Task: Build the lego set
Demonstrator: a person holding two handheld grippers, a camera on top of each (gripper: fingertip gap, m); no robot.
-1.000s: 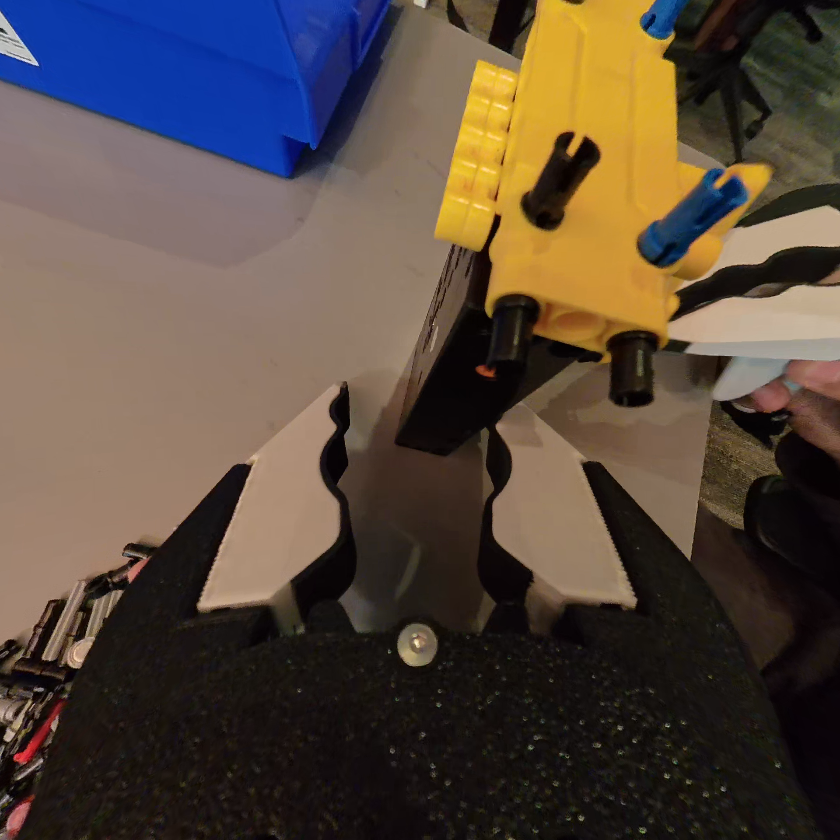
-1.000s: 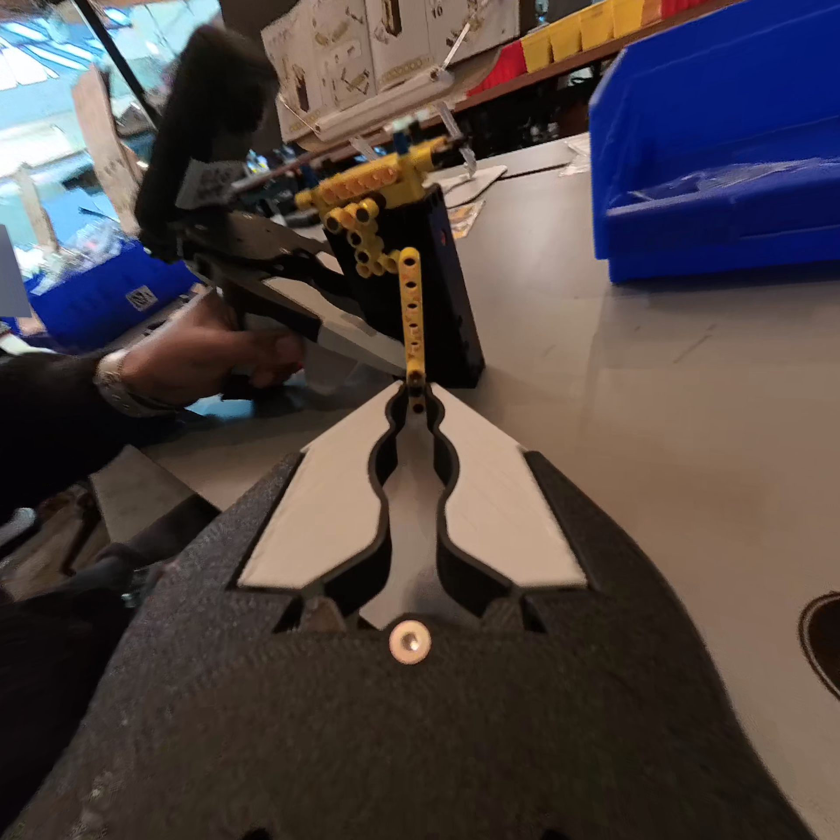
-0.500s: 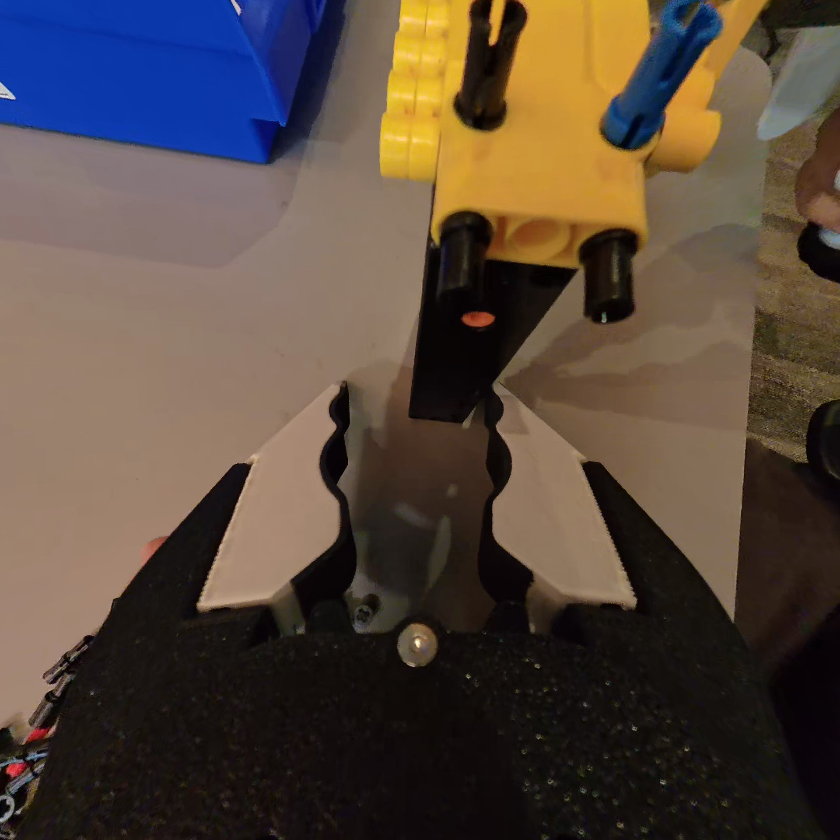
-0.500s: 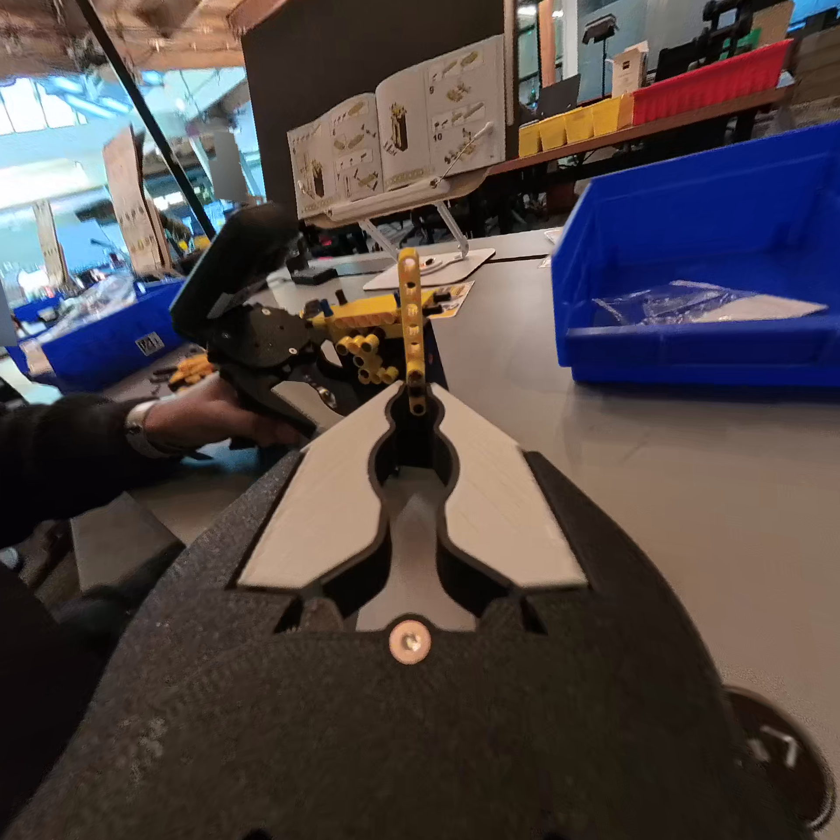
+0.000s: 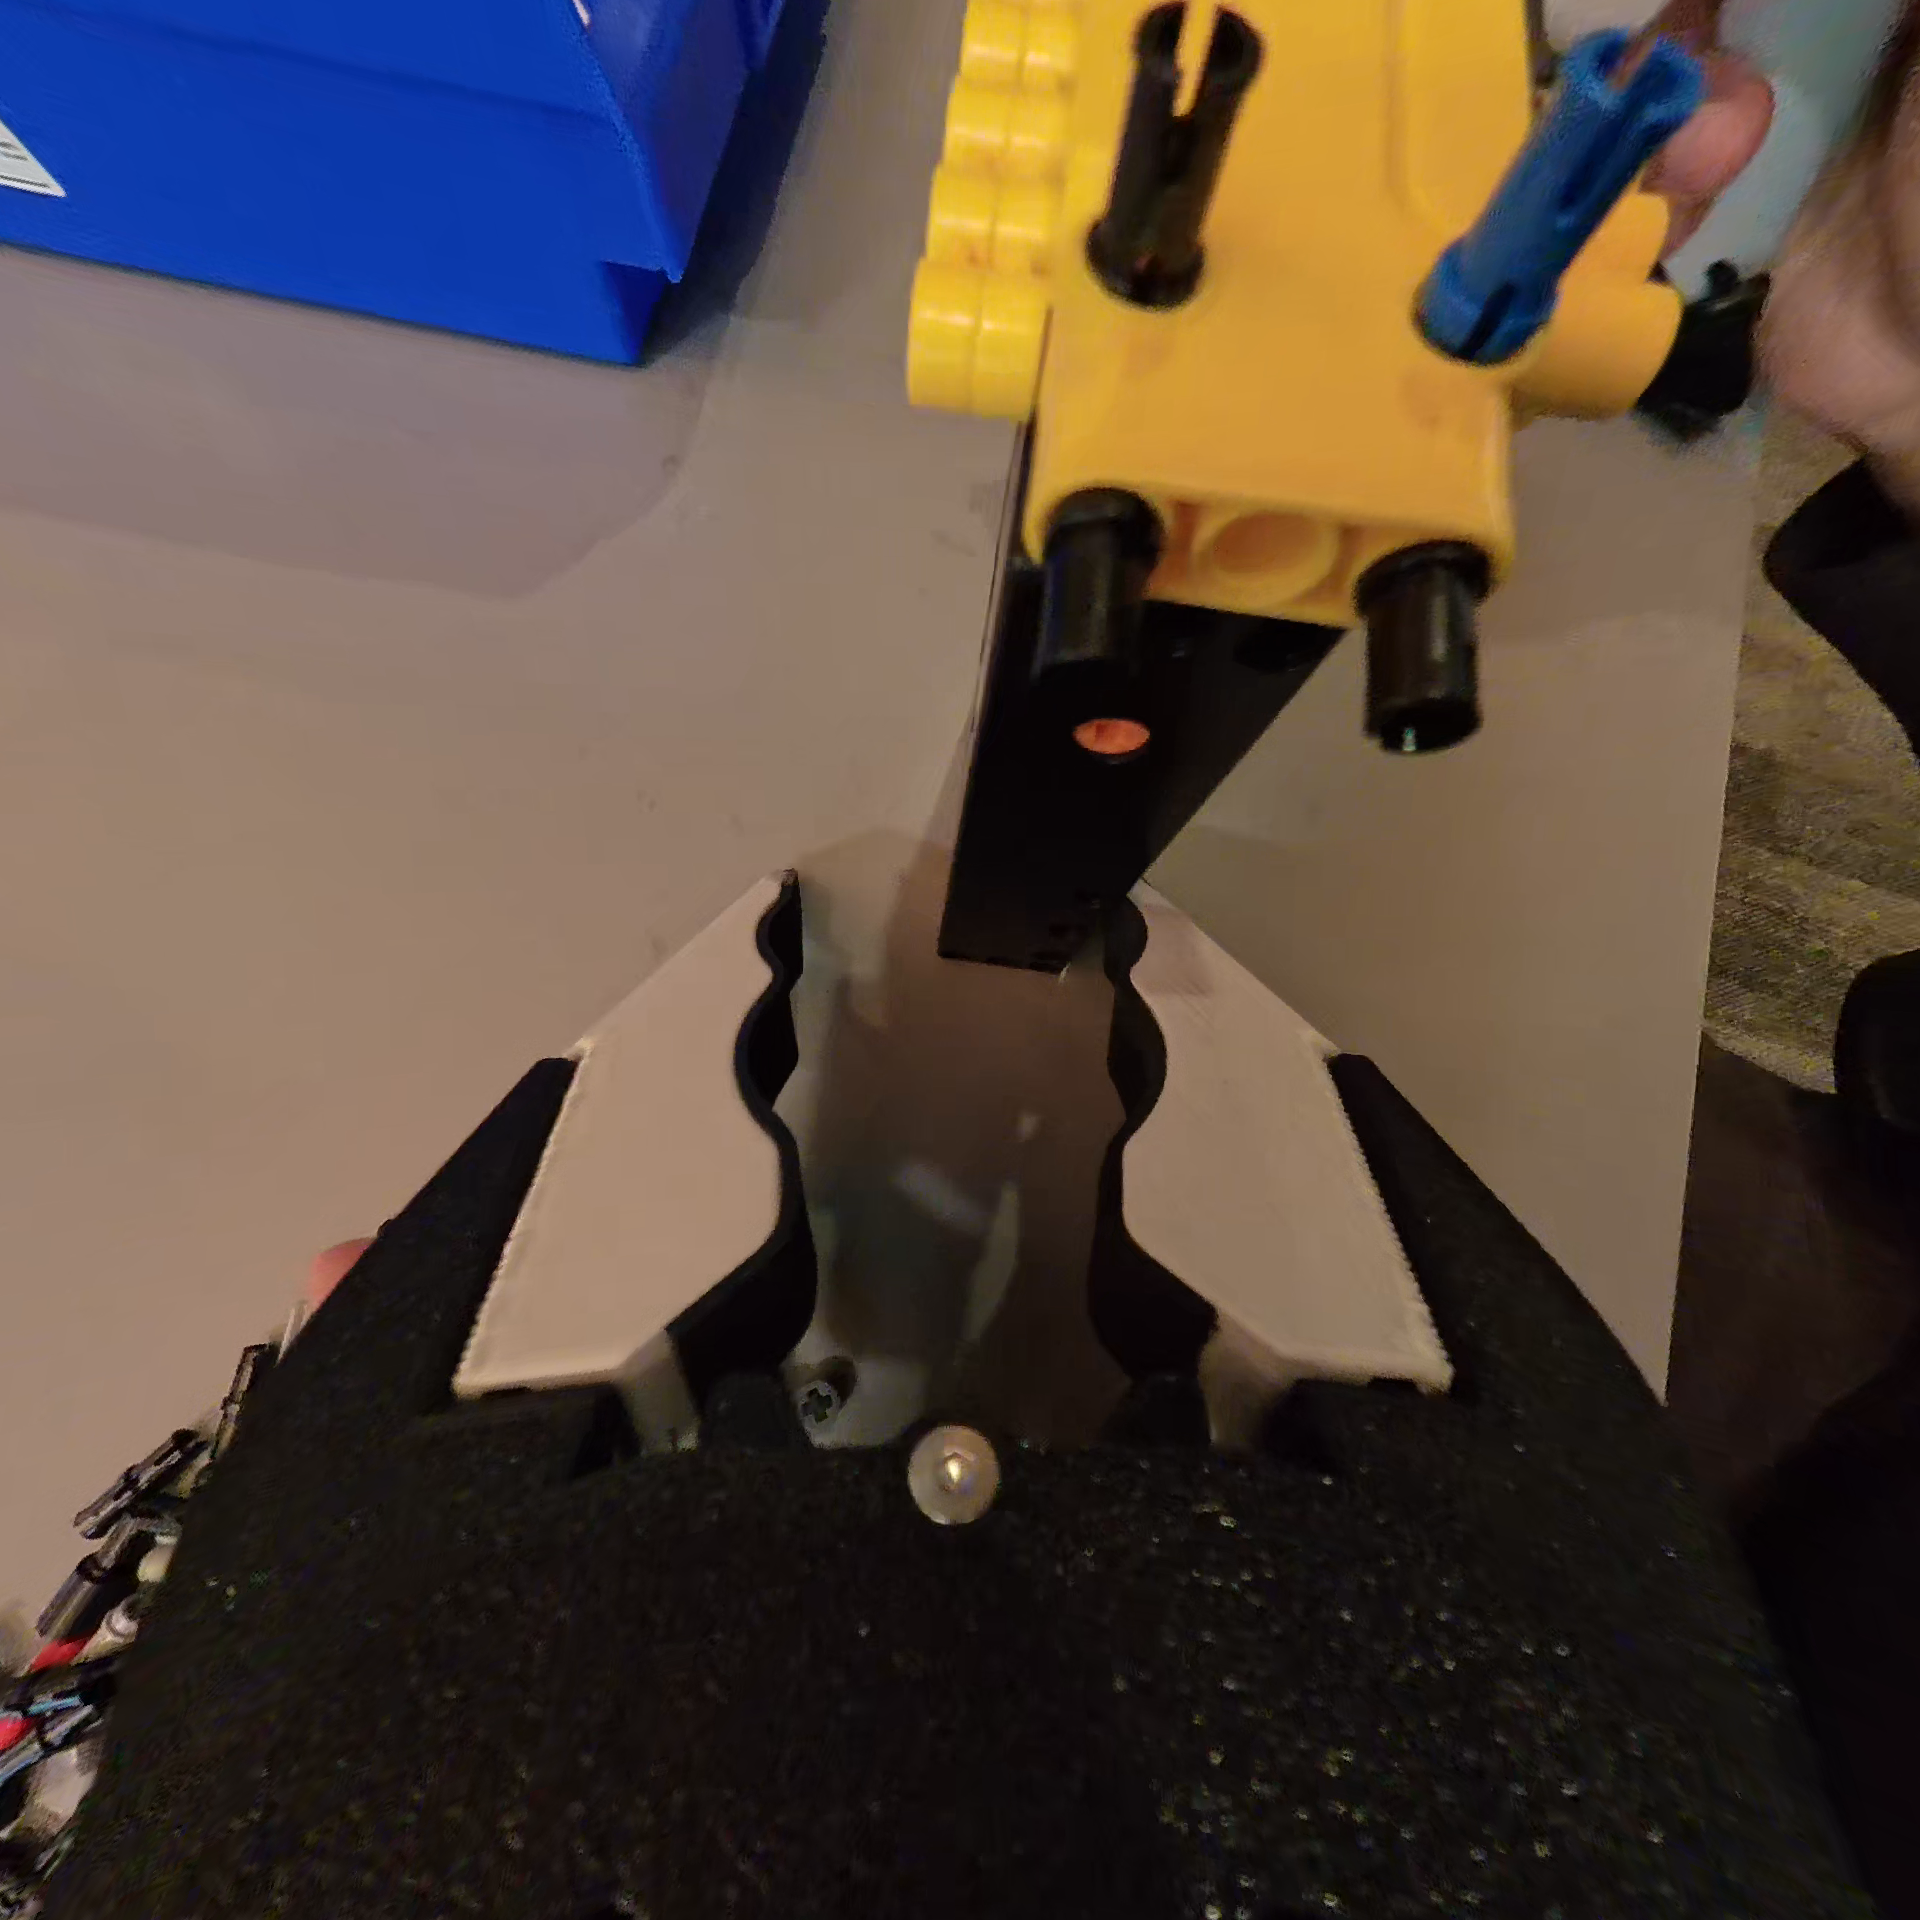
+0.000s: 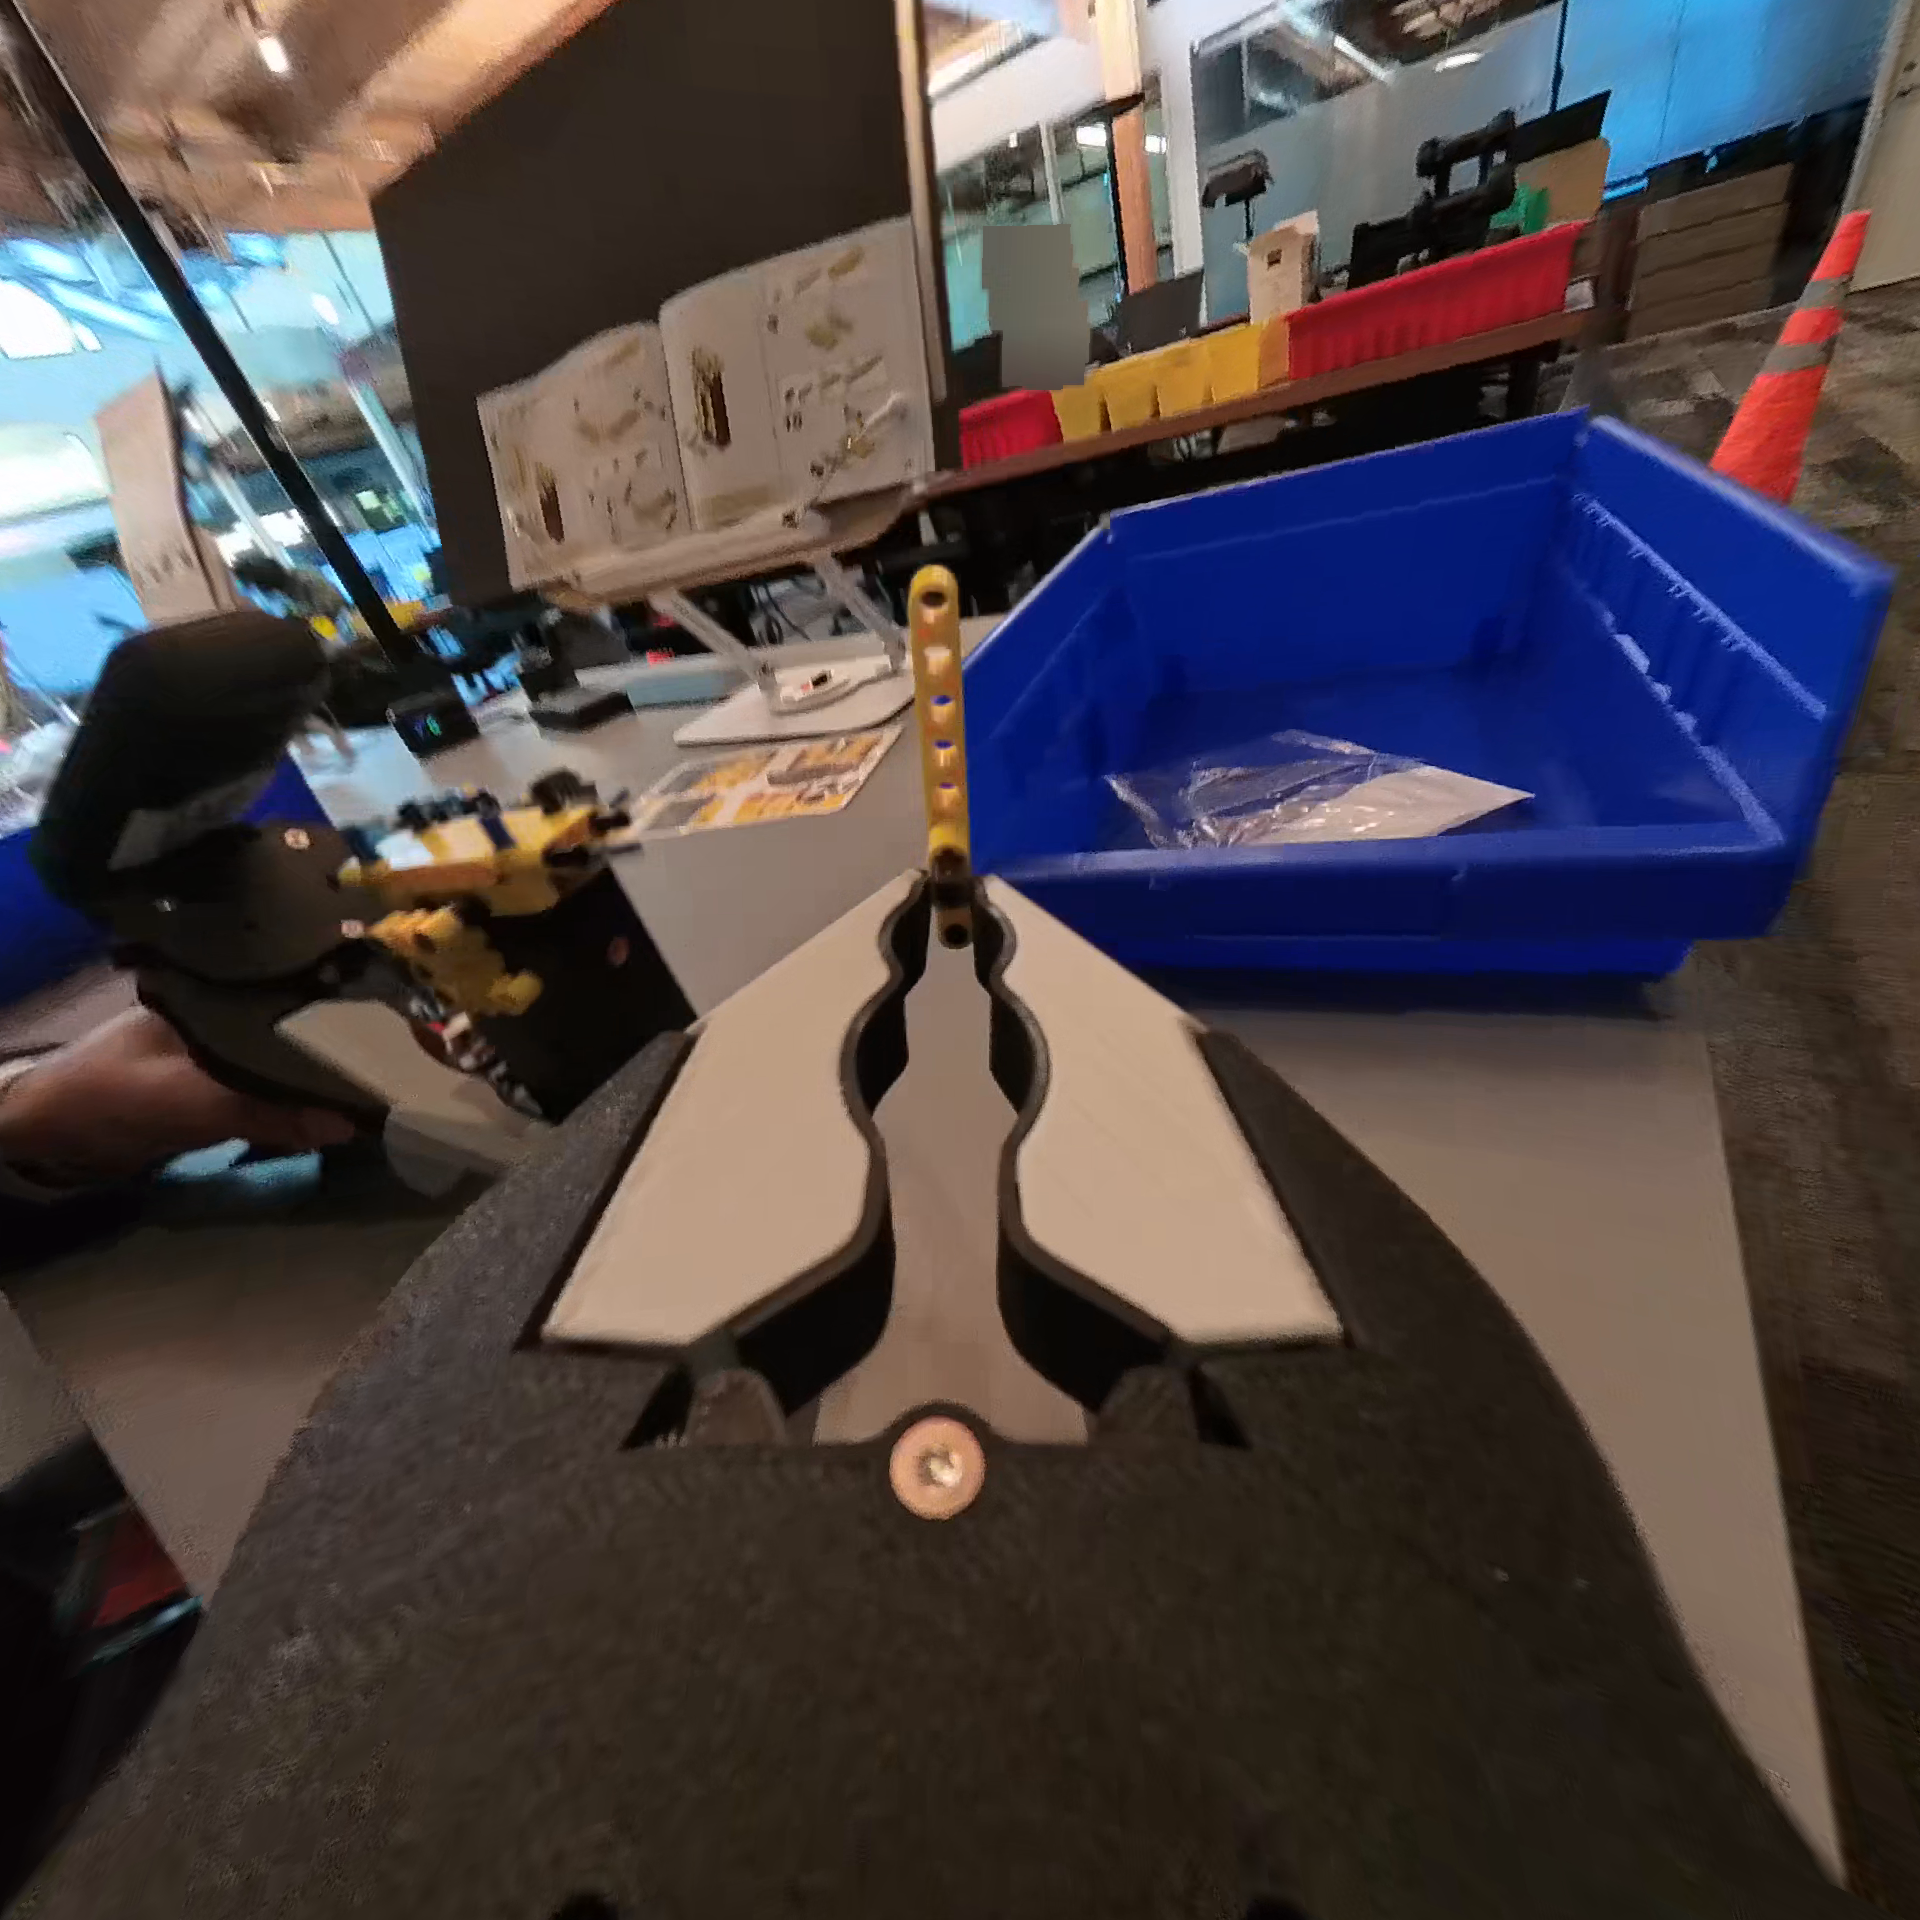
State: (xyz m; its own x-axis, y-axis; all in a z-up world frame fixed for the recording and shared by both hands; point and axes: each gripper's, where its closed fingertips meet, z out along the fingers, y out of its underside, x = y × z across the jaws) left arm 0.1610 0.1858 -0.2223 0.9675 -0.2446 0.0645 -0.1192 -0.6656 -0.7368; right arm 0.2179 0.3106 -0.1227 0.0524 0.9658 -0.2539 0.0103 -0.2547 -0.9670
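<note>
A brick model stands on the grey table: a tall black block (image 5: 1081,769) topped by a yellow piece (image 5: 1247,312) with black pins and a blue pin. My left gripper (image 5: 956,914) is open, and the block's lower end sits between its fingertips, close to the right finger. In the right wrist view the model (image 6: 488,862) is at the left, with the left gripper's black housing (image 6: 187,727) beside it. My right gripper (image 6: 948,904) is shut on a thin yellow beam with holes (image 6: 940,727), held upright and apart from the model.
A blue bin (image 6: 1351,904) holding a clear plastic bag (image 6: 1299,800) stands to the right; it also shows in the left wrist view (image 5: 364,156). An open booklet on a stand (image 6: 707,436) is behind. Loose parts (image 5: 83,1621) lie at lower left. A hand (image 5: 1849,260) is near the table's right edge. My right fingertips sit around 15 cm from my left ones.
My right gripper has drawn back from the model with the yellow beam and swung toward the blue bin. My left gripper stays open at the black block's base.
</note>
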